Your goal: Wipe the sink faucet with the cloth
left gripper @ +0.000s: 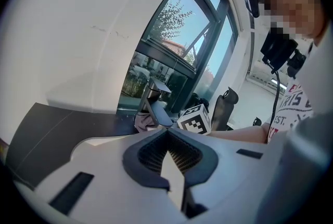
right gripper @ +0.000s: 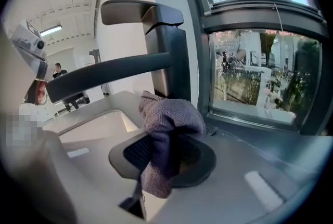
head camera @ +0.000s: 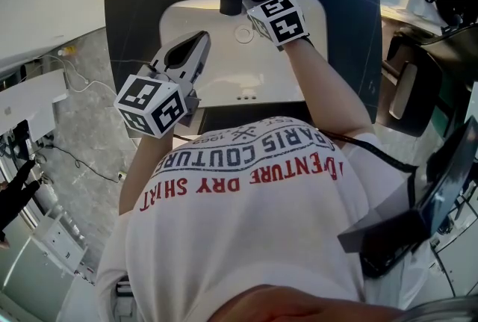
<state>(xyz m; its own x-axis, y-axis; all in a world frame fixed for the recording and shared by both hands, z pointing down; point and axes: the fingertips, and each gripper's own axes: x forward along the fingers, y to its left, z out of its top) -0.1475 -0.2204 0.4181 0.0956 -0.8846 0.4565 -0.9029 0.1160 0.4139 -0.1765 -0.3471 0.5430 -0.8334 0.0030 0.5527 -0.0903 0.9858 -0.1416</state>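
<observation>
Person: a white printed T-shirt [head camera: 246, 223] fills the lower half of the head view, and both forearms reach forward over the basin.
Window: a dark-framed window [right gripper: 260, 77] stands just behind the back edge of the countertop, with trees and buildings outside.
Countertop: the dark countertop [head camera: 127, 22] surrounds the sink on the left, right and back.
Sink: the white sink [head camera: 224, 81] is set in the middle of the countertop, its drain [head camera: 243, 33] near the back.
Faucet: the dark, square-bodied faucet [right gripper: 171, 46] stands at the back edge of the sink, with a flat lever on top and a long straight spout reaching out over the basin.
Left gripper: the left gripper [head camera: 196, 44] hangs over the sink's front left part, well apart from the faucet; its jaws are pressed together with nothing between them.
Right gripper: the right gripper [right gripper: 164, 150] is at the faucet's base, its jaws clamped on the cloth.
Cloth: the grey-purple cloth [right gripper: 166, 124] bunches up out of the right jaws, its top touching the lower part of the faucet body.
</observation>
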